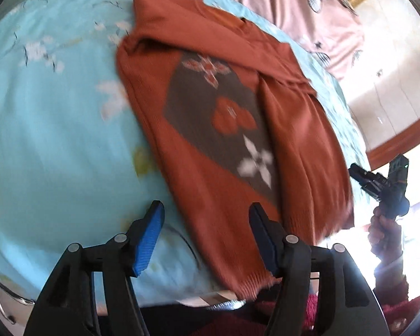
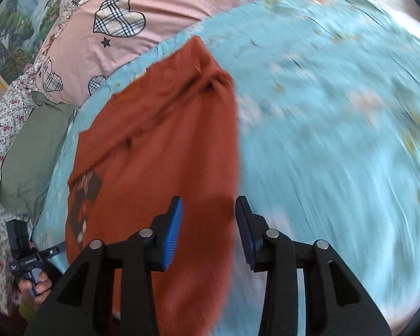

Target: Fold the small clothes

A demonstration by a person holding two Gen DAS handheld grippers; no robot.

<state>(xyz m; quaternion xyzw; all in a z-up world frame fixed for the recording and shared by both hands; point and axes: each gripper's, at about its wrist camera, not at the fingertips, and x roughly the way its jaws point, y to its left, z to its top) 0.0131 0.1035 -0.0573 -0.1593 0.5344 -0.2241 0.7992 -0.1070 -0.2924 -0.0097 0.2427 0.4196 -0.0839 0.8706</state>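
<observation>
My left gripper [image 1: 207, 238] is wide open, holding nothing, bottom center of the left wrist view over the sweater hem. My right gripper [image 2: 208, 232] is also open and empty, low center. Rust sweater [image 1: 210, 128] lies flat on the blue floral sheet [image 1: 56, 126], sleeves folded in, filling mid-frame.

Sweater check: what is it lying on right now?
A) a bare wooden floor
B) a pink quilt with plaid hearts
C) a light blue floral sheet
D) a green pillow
C: the sweater lies spread on the light blue floral sheet, with both tools open and off it.
</observation>
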